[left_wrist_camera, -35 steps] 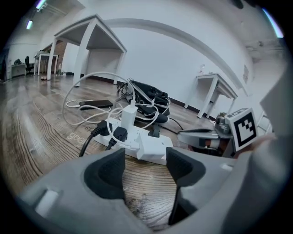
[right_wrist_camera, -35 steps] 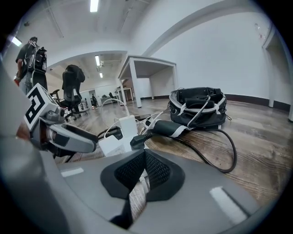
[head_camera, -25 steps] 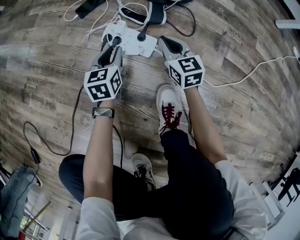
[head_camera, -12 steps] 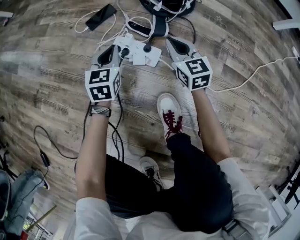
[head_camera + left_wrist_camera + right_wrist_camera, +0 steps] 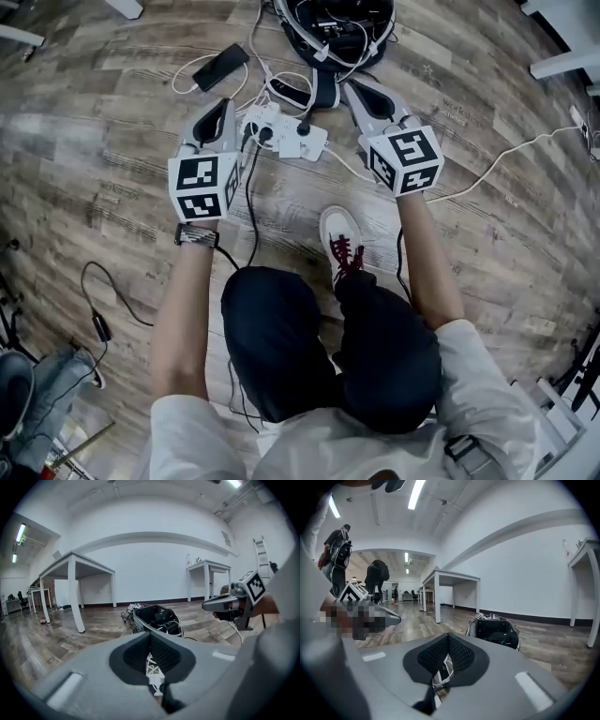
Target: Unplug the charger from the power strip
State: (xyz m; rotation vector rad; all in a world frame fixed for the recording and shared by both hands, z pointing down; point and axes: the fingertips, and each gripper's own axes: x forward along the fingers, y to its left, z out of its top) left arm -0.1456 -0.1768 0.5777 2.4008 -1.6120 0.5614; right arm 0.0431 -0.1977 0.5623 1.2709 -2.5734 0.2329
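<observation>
The white power strip [image 5: 286, 141] lies on the wooden floor between my two grippers, and both are raised above it. Two black plugs [image 5: 302, 127] sit in it, and a black cord [image 5: 251, 202] runs from it toward the person's knee. My left gripper [image 5: 221, 105] hangs to the left of the strip. Its jaws [image 5: 152, 667] are shut with nothing held between them. My right gripper [image 5: 353, 88] hangs to the right of the strip, also shut and empty [image 5: 440, 667]. Neither gripper touches the strip.
A black phone [image 5: 220, 66] on a white cable lies beyond the strip. An open bag [image 5: 333, 19] full of cables stands behind it. A long white cable [image 5: 497, 155] runs off to the right. The person's shoe [image 5: 342, 244] is just below the strip. White tables [image 5: 75, 573] stand around the room.
Both grippers have lifted up off the strip, which has stayed on the floor. The left gripper no longer sits at the strip's left end. The person has straightened up.
</observation>
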